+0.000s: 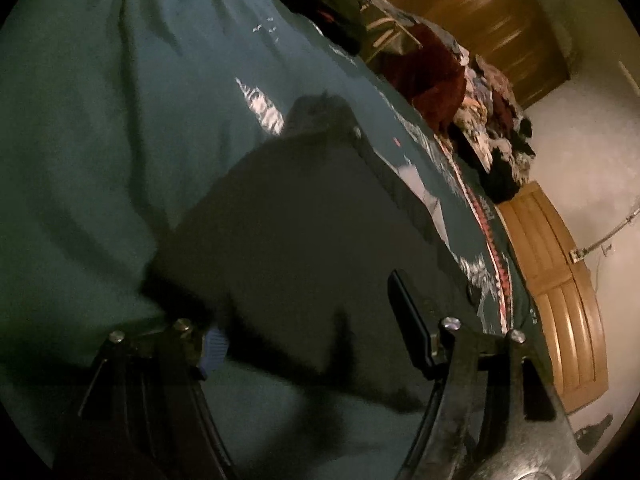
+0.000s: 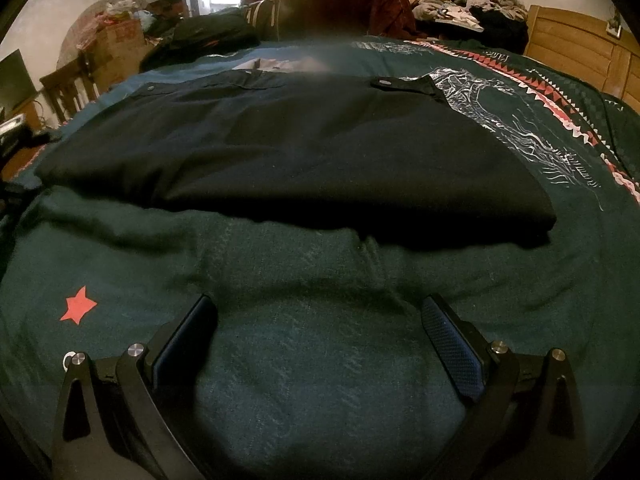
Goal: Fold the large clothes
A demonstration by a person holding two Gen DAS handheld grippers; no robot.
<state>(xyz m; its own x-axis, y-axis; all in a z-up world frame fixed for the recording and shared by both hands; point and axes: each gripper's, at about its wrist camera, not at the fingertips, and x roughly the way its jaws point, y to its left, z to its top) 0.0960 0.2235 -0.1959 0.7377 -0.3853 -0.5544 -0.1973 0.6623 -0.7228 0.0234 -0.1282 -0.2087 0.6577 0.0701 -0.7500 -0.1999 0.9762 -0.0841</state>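
A dark navy pair of trousers (image 2: pixel 304 152) lies folded flat on the teal bedspread (image 2: pixel 320 360), with buttoned pockets at its far edge. My right gripper (image 2: pixel 320 320) is open and empty, low over the bedspread just in front of the garment's near edge. In the left wrist view the same garment (image 1: pixel 288 232) fills the centre. My left gripper (image 1: pixel 304 312) is open right over the garment's near end, its left finger (image 1: pixel 212 344) at the cloth edge, its right finger (image 1: pixel 408 320) above the fabric.
A pile of mixed clothes (image 2: pixel 460 4) lies at the far side of the bed, with a dark red garment (image 2: pixel 360 4) beside it. A wooden headboard (image 2: pixel 580 44) stands at the right. A black bag (image 2: pixel 204 36) and cluttered furniture stand at the far left.
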